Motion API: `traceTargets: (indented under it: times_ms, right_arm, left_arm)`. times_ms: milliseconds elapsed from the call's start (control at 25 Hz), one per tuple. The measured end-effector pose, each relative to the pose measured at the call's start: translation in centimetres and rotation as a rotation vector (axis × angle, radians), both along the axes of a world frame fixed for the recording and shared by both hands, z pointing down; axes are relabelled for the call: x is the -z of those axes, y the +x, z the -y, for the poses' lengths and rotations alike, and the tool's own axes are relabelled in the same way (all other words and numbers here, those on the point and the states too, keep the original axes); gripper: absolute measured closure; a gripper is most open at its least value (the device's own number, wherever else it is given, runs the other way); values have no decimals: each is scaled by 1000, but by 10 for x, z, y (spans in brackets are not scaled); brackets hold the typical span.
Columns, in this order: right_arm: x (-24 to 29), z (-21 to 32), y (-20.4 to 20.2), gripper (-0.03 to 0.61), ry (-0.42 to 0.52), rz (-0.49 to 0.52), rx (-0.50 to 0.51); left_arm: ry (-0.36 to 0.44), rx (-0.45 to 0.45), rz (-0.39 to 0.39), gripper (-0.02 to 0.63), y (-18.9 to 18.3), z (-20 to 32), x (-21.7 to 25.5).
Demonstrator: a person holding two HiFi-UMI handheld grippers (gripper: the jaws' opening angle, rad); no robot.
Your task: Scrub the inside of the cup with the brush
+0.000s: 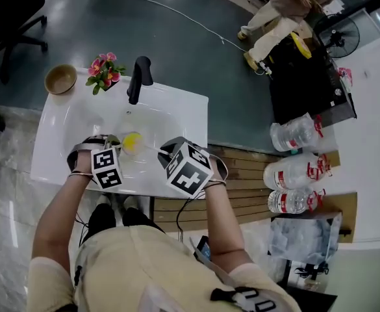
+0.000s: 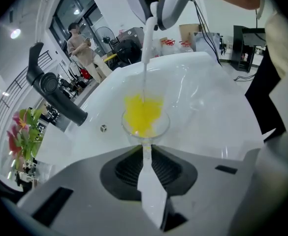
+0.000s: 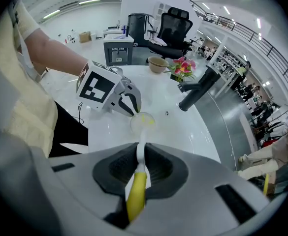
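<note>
scrubbing cup [image 2: 144, 124] near faucet [image 1: 138, 77]
left gripper [image 1: 116, 142] clamped on cup handle, right gripper [image 1: 167, 148] on brush [image 3: 140, 154], bristles in cup; risks levering cup out of thin grip if pushed hard

The left gripper [image 2: 144, 150] pinches the cup [image 2: 157, 130] with the brush [image 2: 143, 113] inside.

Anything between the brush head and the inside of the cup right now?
Nothing visible. The yellow bristles of the white-stemmed brush already sit inside the clear round cup, which is over the white sink.
</note>
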State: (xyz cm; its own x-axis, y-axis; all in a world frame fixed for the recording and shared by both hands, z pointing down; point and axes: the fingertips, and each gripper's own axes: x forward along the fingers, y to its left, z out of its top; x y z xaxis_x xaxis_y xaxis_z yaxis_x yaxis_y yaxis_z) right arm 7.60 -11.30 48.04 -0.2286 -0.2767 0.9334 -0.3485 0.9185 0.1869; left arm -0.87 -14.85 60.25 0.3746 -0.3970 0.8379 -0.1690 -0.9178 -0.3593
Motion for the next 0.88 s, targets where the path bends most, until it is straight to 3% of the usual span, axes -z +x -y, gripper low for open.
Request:
traceTargets:
  times_ms: [880]
  right_arm:
    - [-43, 0, -22, 529, 9, -44, -41]
  left_arm:
    - [-32, 41, -7, 555, 1, -10, -2]
